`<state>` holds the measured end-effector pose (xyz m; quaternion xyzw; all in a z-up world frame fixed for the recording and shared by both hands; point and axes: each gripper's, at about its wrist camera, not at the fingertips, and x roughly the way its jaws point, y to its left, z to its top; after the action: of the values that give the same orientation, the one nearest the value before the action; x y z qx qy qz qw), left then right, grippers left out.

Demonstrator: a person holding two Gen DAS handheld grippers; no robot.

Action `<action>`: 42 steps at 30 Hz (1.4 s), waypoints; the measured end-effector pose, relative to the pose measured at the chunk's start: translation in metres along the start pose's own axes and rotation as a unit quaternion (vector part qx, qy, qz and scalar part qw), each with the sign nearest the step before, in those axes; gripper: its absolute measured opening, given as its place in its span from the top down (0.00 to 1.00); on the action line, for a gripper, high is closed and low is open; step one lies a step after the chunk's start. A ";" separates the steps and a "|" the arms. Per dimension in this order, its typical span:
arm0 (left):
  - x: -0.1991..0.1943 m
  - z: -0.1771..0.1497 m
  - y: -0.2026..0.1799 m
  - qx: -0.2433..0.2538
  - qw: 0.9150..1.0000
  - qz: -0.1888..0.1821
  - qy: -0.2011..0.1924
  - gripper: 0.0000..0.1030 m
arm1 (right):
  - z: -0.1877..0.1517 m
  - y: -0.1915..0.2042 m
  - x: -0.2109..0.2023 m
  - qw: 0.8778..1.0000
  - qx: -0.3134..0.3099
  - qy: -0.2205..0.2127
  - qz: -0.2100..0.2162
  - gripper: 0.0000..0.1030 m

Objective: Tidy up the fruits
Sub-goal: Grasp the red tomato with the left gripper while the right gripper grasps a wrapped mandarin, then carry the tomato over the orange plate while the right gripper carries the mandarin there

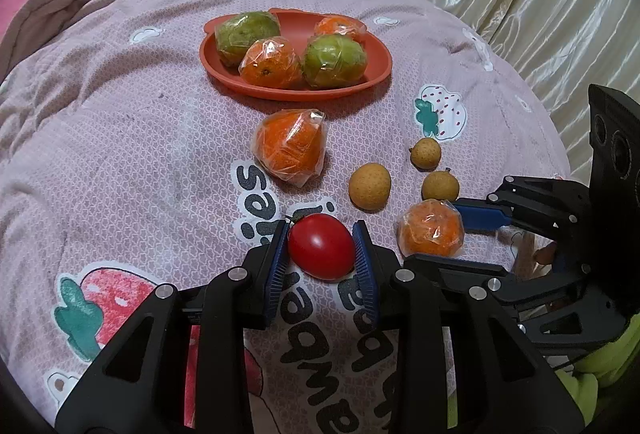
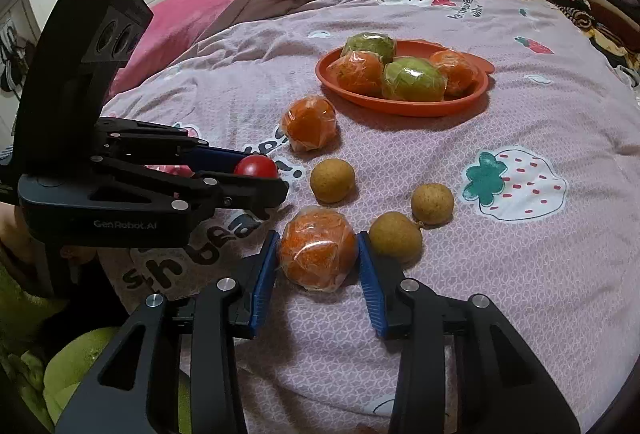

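Left gripper clamps tomato, long axis crosswise. Right gripper brackets wrapped orange, contact unclear. Plate ahead, bed between open.

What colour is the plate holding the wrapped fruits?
Orange-red, a plain plate with no pattern visible; it shows best in the left wrist view.

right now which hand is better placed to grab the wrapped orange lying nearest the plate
Left. The left gripper sits straight below that wrapped orange, but it holds the tomato. The right gripper brackets another orange.
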<state>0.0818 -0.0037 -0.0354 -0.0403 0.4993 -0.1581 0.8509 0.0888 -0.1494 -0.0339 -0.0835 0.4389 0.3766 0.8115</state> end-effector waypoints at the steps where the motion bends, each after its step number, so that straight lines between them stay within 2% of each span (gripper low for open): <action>1: 0.000 0.000 0.000 -0.002 1.000 -0.001 0.000 0.76 | 0.000 0.000 0.000 1.000 0.000 0.000 0.000 0.64; 8: -0.003 0.001 0.002 -0.008 1.000 0.000 -0.006 0.76 | -0.004 -0.002 -0.018 1.000 0.015 -0.016 0.015 0.64; 21: -0.022 0.008 0.007 -0.020 0.999 0.022 -0.022 0.76 | 0.002 -0.012 -0.052 0.998 0.030 -0.061 0.004 0.64; 36: -0.040 0.035 -0.006 -0.003 0.998 0.032 -0.047 0.76 | 0.017 -0.032 -0.076 0.993 0.042 -0.105 -0.010 0.64; 42: -0.043 0.048 -0.012 -0.001 0.998 0.031 -0.055 0.76 | 0.019 -0.038 -0.080 0.993 0.039 -0.110 -0.019 0.64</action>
<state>0.1007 -0.0055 0.0272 -0.0342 0.4532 -0.1289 0.8814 0.1009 -0.2099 0.0320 -0.0179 0.3600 0.3508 0.8643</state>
